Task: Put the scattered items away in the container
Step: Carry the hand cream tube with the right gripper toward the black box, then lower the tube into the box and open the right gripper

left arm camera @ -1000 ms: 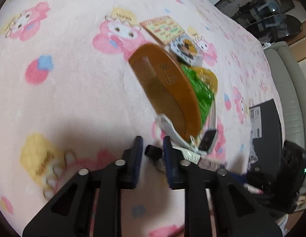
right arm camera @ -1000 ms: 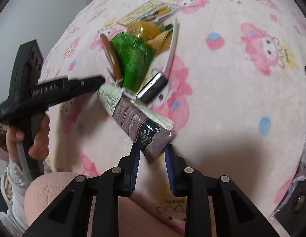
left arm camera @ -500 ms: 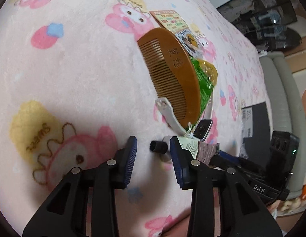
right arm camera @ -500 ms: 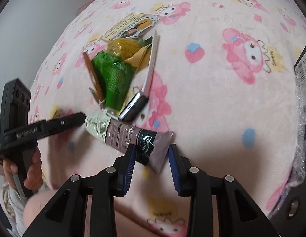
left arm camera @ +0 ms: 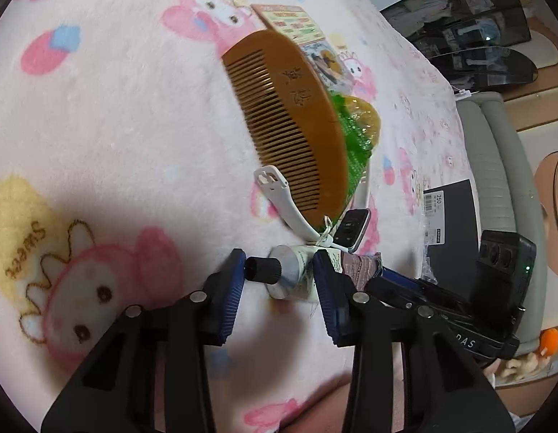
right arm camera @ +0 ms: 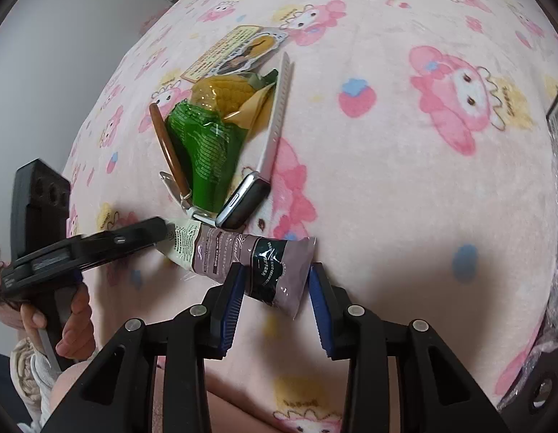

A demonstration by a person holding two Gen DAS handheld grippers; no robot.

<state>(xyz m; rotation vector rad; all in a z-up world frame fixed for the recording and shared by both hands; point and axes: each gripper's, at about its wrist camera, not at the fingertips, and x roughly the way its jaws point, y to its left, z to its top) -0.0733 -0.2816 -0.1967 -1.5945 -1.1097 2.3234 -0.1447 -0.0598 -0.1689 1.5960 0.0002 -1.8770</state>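
On a pink cartoon-print blanket point(right arm camera: 387, 151), I bring both grippers to one hand cream tube point(right arm camera: 242, 256), which lies across the lower middle of the right wrist view. My right gripper point(right arm camera: 275, 288) stands wide apart astride the tube's crimped end, neither side visibly pressing it; my left gripper point(left arm camera: 279, 285), also wide, brackets the black cap point(left arm camera: 262, 270) at lower centre of its own view, one pad about touching the cap. I judge the two-ended approach suits a soft tube that would sag if lifted from one end.

Just above the tube, the rest waits in a heap: a wooden comb point(left arm camera: 297, 115), a green-and-yellow corn packet point(right arm camera: 206, 137), a smartwatch with a white strap point(right arm camera: 246, 198) and a printed card point(right arm camera: 232, 50). A dark box with a barcode label point(left arm camera: 448, 223) at right centre of the left view may be the container; I cannot tell.
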